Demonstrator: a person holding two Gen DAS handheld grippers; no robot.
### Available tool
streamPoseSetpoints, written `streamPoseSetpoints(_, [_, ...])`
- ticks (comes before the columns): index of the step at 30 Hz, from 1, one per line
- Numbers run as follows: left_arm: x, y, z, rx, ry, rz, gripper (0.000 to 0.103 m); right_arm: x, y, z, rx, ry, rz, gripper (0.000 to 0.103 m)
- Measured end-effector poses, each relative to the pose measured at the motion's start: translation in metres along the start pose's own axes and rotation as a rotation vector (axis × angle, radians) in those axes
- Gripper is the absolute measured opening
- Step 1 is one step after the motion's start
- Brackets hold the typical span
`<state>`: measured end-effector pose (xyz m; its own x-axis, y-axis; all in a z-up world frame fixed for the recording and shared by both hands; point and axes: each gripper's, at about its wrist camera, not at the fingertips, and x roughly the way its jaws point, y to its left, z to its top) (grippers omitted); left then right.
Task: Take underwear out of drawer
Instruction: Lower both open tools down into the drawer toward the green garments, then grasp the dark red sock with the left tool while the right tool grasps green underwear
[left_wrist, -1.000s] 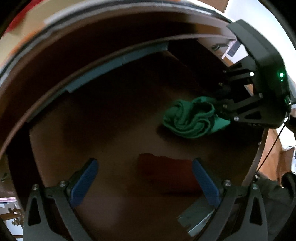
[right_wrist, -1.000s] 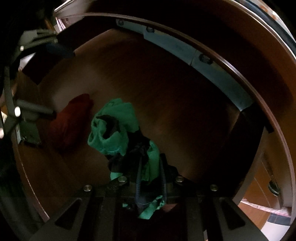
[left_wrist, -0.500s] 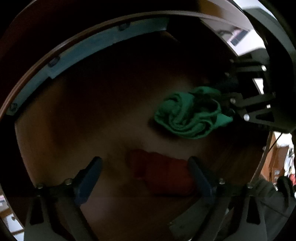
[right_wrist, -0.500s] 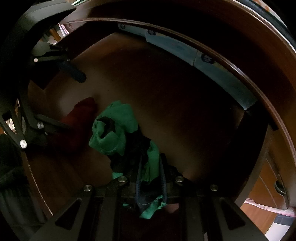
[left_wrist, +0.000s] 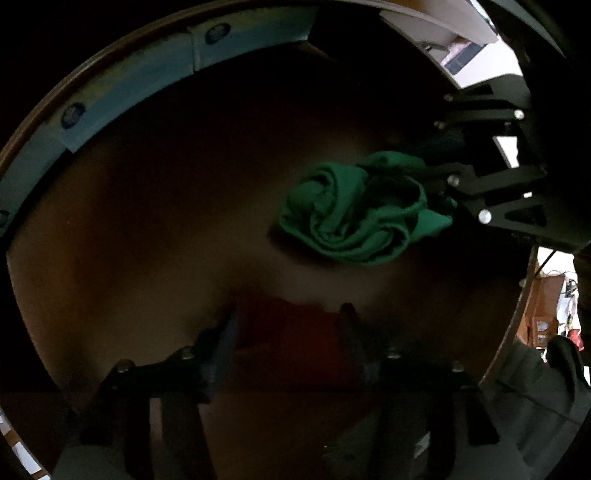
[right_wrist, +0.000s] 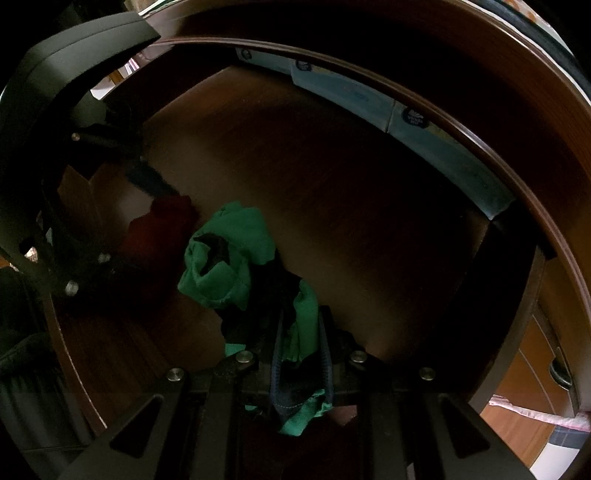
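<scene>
I see two pieces of underwear in the drawer (right_wrist: 332, 177). One is the green underwear (left_wrist: 354, 210), crumpled into a loose twist with a dark band showing inside its folds. The other is the red underwear (left_wrist: 291, 328), a dull, dark lump that is hard to make out in the shadow.

The green underwear lies on the wooden drawer floor with one end drawn up into my right gripper (right_wrist: 302, 339). That gripper's fingers (right_wrist: 327, 343) are clamped together on a fold of the green cloth, and a scrap of it pokes out behind them. The bulk of the piece spreads ahead of the fingers and to their left in the right wrist view.

The red underwear lies just beside the green one, nearer the drawer's side wall. It sits between the fingers (left_wrist: 225, 332) of my left gripper (left_wrist: 288, 325), whose jaws are closing around it. In this darkness I cannot tell whether the pads are pressing on the cloth.

Along the back wall of the drawer stands a row of pale blue packets (right_wrist: 417, 122); I count at least three.
</scene>
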<state>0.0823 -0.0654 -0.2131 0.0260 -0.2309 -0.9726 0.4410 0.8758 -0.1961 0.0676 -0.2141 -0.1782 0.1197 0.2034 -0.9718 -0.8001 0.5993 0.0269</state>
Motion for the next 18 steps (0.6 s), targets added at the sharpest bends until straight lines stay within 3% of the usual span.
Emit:
streamPoseSetpoints(2, [-0.002, 0.0, -0.006, 0.005, -0.016, -0.025, 0.032, 0.0, 0.0, 0.001, 0.001, 0.0, 0.002, 0.019])
streamPoseSetpoints(9, [-0.017, 0.001, -0.015, 0.02, -0.118, -0.001, 0.009, 0.001, 0.002, 0.002, -0.009, 0.003, 0.0, 0.02])
streamPoseSetpoints(13, [-0.027, 0.01, -0.012, 0.017, -0.176, 0.017, 0.009, 0.003, 0.004, 0.003, -0.025, 0.006, 0.029, 0.022])
streamPoseSetpoints(18, [-0.037, 0.007, -0.002, -0.002, -0.223, 0.026, 0.006, 0.006, 0.002, 0.005, -0.021, 0.019, 0.067, 0.033])
